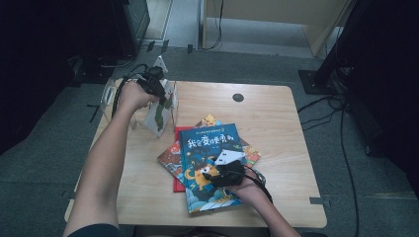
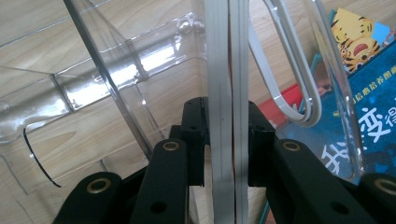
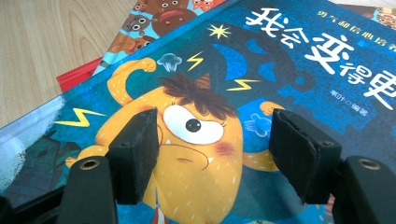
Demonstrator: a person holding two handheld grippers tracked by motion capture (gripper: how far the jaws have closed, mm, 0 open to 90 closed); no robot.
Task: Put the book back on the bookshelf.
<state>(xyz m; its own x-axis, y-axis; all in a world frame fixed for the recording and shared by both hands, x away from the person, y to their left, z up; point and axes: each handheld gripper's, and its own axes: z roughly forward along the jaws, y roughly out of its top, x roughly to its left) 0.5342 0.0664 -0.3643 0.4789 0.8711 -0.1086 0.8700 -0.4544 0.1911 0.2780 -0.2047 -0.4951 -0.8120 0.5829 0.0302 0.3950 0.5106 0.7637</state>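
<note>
A lab-like recording room: lone wooden table (image 1: pixel 276 113) on grey carpet (image 1: pixel 44 163), floor cables (image 1: pixel 321 106), dark equipment stands (image 1: pixel 341 54).

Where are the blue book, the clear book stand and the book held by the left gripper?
blue book (image 1: pixel 210 143): high view, upper cover.
clear book stand (image 2: pixel 116 70): left gripper view, transparent wall.
held book (image 2: pixel 228 70): left gripper view, page edge.

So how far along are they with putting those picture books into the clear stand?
Barely begun, it seems. In hand: the left gripper has its jaws shut on a book, held upright in the clear stand. Nothing else looks finished yet. Still left: the blue book and the ones under it lie stacked on the table. The right gripper rests over the blue book's cover with jaws open.
</note>
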